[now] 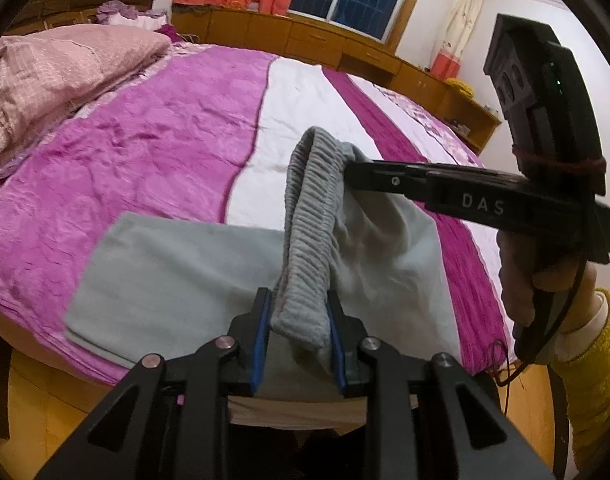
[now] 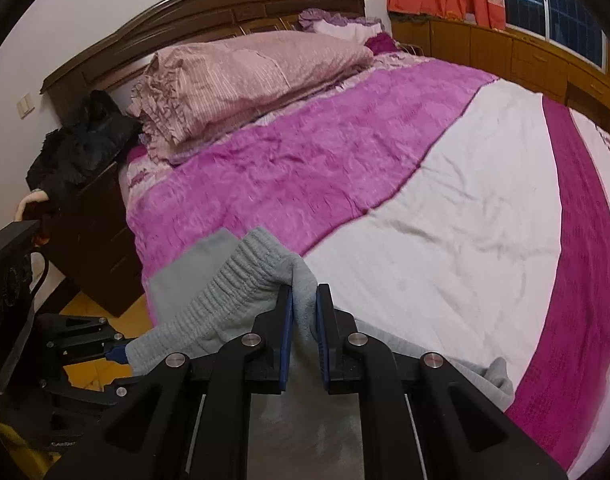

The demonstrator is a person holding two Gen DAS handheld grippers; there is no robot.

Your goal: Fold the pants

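Both claws — left claw (image 1: 300, 336), right claw (image 2: 305, 320) — pinch the pants (image 1: 305, 208) waistband.

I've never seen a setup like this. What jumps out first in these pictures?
Two black hand-held grippers pinch the ribbed waistband of grey pants, lifting it off the near edge of the bed: the left gripper at one end, the right gripper at the other. Behind them spreads a bright magenta-and-white bedspread, with a pink quilt heaped by the headboard.

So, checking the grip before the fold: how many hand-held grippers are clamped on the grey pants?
2. The left hand-held gripper pinches the ribbed waistband at one end; the right hand-held gripper pinches the other end. The rest of the grey pants lies on the bed.
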